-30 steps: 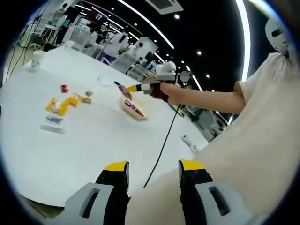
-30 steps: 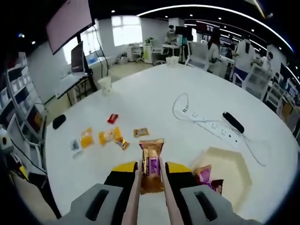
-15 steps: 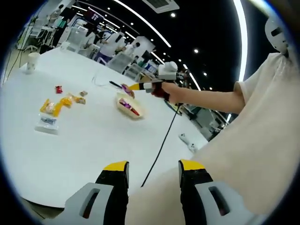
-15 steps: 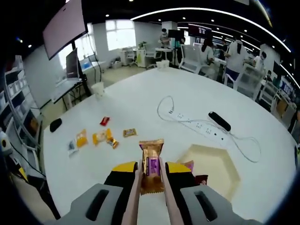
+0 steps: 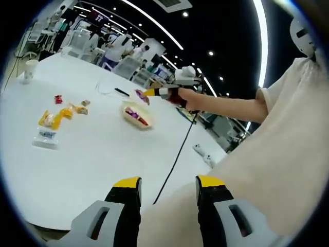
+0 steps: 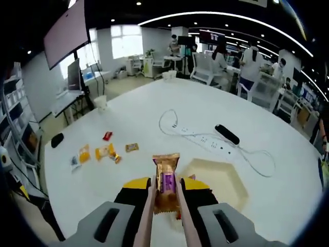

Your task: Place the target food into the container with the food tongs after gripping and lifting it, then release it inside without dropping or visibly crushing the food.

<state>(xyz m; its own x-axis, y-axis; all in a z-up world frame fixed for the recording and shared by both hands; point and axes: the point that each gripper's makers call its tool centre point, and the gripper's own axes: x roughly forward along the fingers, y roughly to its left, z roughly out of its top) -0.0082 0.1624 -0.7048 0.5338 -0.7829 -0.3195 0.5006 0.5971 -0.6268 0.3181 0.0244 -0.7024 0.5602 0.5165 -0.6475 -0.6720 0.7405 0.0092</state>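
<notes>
- I see the snack [image 6: 165, 181], a brown wrapper with a purple label, standing upright between the tongs [image 6: 163, 206], clear of the worktop [image 6: 154, 123].
- The tongs' two pale arms press its sides; its top edge is crimped.
- I see the container [image 6: 221, 177], a pale angular tray, on the worktop beyond and right of the snack, with wrapped snacks inside near its closer edge.

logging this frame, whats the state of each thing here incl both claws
right claw: shut on the tongs
tongs: closed on the snack packet
snack packet: lifted, held upright above the table
container: open, some packets already inside
loose snacks: lying flat on the table
power strip: flat on the table, cord attached
left claw: open, holding nothing
</notes>
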